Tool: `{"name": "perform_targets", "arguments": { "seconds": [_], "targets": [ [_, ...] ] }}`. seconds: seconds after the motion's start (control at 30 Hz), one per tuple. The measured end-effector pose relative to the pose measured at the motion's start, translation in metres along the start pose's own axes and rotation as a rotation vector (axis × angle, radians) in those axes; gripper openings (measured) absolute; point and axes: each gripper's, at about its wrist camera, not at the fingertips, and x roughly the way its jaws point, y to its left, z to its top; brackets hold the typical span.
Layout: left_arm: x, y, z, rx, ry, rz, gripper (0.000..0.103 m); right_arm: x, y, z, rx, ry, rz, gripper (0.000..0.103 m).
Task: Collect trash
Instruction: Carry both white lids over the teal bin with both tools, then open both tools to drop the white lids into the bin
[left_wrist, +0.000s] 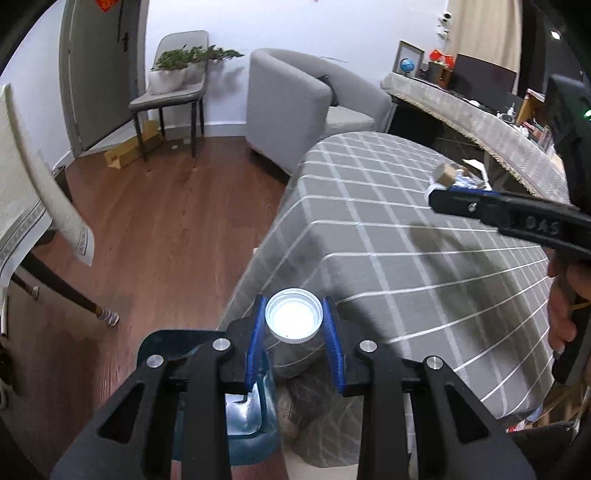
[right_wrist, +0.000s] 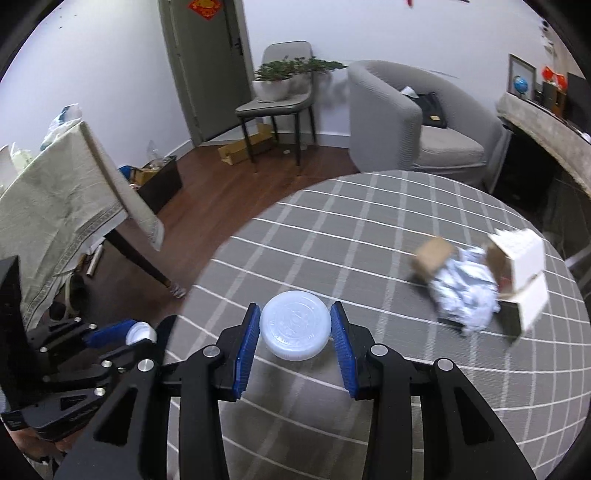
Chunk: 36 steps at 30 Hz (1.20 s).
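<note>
My left gripper (left_wrist: 294, 321) is shut on a clear plastic jar (left_wrist: 294, 314) just under its white threaded rim, at the near left edge of the checked table (left_wrist: 388, 229). It shows again low on the left in the right wrist view as the left gripper (right_wrist: 122, 334). My right gripper (right_wrist: 294, 338) is shut on a round white lid (right_wrist: 294, 334) above the tablecloth. From the left wrist view the right gripper (left_wrist: 443, 197) reaches in from the right. Trash lies at the table's far right: a small brown box (right_wrist: 434, 258), crumpled white paper (right_wrist: 465, 295) and an open white carton (right_wrist: 521, 266).
A bluish translucent container (left_wrist: 243, 410) sits below the left gripper, beside the table. A grey armchair (right_wrist: 406, 110), a chair with a potted plant (right_wrist: 280, 92), a cloth-draped table (right_wrist: 55, 206) at left and a cluttered counter (left_wrist: 480, 110) ring the wooden floor (left_wrist: 166, 206).
</note>
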Motion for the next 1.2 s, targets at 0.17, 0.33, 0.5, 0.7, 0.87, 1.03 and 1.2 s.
{"name": "perform_targets", "arguments": {
  "seconds": [0.17,0.33,0.5,0.7,0.87,1.03,1.2],
  "targets": [
    [0.002,0.024,-0.010,-0.021,0.025,0.030,0.033,0.005,0.031,0.002,-0.025,-0.001,0.040,0.040],
    [0.012,0.055,-0.029,-0.046,0.088,0.068,0.033,0.014,0.063,0.004,-0.057,0.014,0.094,0.040],
    [0.029,0.081,-0.052,-0.038,0.165,0.138,0.033,0.020,0.093,0.004,-0.102,0.021,0.125,0.040],
    [0.045,0.109,-0.078,-0.076,0.252,0.153,0.033,0.032,0.116,0.003,-0.124,0.041,0.137,0.040],
    [0.050,0.122,-0.085,-0.104,0.270,0.149,0.033,0.043,0.134,0.002,-0.146,0.057,0.149,0.040],
    [0.047,0.131,-0.086,-0.123,0.249,0.148,0.045,0.057,0.148,-0.003,-0.161,0.083,0.156,0.040],
    [0.036,0.147,-0.087,-0.150,0.229,0.164,0.061,0.070,0.158,-0.007,-0.165,0.109,0.166,0.040]
  ]
}}
